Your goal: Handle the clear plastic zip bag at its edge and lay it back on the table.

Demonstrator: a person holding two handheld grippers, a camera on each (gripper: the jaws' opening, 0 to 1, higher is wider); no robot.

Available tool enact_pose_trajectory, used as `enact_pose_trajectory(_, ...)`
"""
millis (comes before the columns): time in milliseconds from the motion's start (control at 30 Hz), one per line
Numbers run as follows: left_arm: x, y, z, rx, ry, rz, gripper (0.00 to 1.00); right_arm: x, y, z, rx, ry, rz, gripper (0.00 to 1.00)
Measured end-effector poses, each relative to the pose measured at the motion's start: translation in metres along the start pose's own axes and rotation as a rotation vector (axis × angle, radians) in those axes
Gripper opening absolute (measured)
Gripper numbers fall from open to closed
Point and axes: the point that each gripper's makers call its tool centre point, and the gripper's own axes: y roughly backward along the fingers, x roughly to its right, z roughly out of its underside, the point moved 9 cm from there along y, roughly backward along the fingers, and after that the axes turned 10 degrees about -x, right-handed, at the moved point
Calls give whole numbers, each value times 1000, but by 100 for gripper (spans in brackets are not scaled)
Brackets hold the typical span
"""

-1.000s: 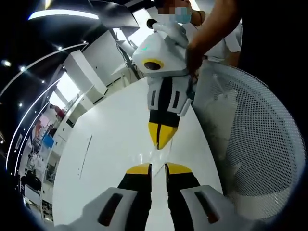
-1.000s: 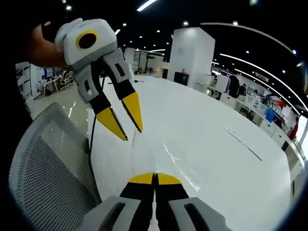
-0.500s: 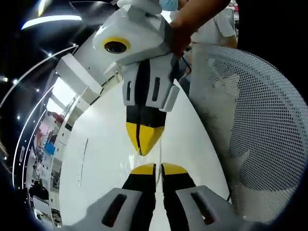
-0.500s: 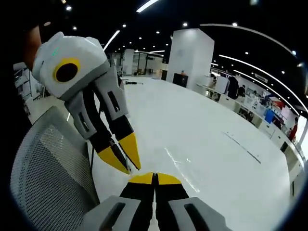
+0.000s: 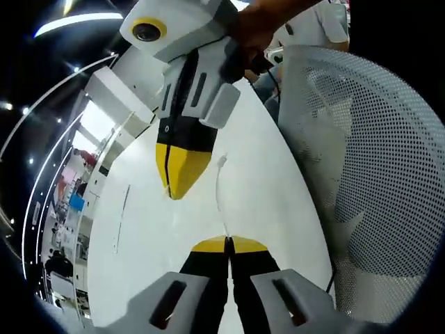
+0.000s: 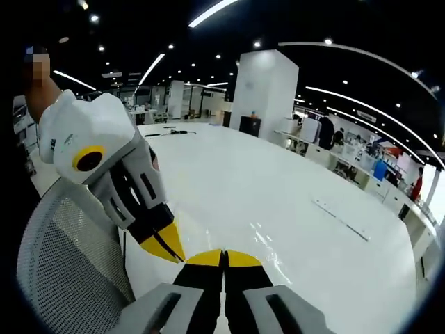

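Left gripper view: the left gripper (image 5: 226, 244) rises from the bottom centre of the frame, its yellow-tipped jaws pressed narrow with no gap between them. A thin, pale sliver of the clear plastic zip bag (image 5: 220, 184) stands up from between those tips, seen almost edge-on, and runs toward the middle of the frame above the white table (image 5: 139, 229). The film is so clear that whether anything lies inside it cannot be told. The right gripper (image 5: 178, 182) reaches down from the upper left, held by a hand (image 5: 254, 24) at the top edge. Its jaws are also closed tip to tip, just left of the bag's upper end; whether they touch the film cannot be told. A white mesh chair (image 5: 368, 174) fills the right side, beside the table's edge.

In the right gripper view, that gripper's own jaws sit together at the bottom centre, and the left gripper's yellow tips end just to their left. Faint glossy streaks lie on the table right of the tips, and the mesh chair curves across the lower left.
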Motion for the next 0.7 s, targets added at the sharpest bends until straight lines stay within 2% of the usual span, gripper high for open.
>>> enact_pose_trajectory(167,3,0,4,-11,8,-8,0,6,3,-9,38,-10,19,0)
enact_pose_trajectory(333,1,0,7,-10,25,-32,0,5,3,-16,49,11,23,0)
enact_pose_trajectory(700,1,-2,8,-3,50,-42,0,10,7,-27,108,-28,35,0)
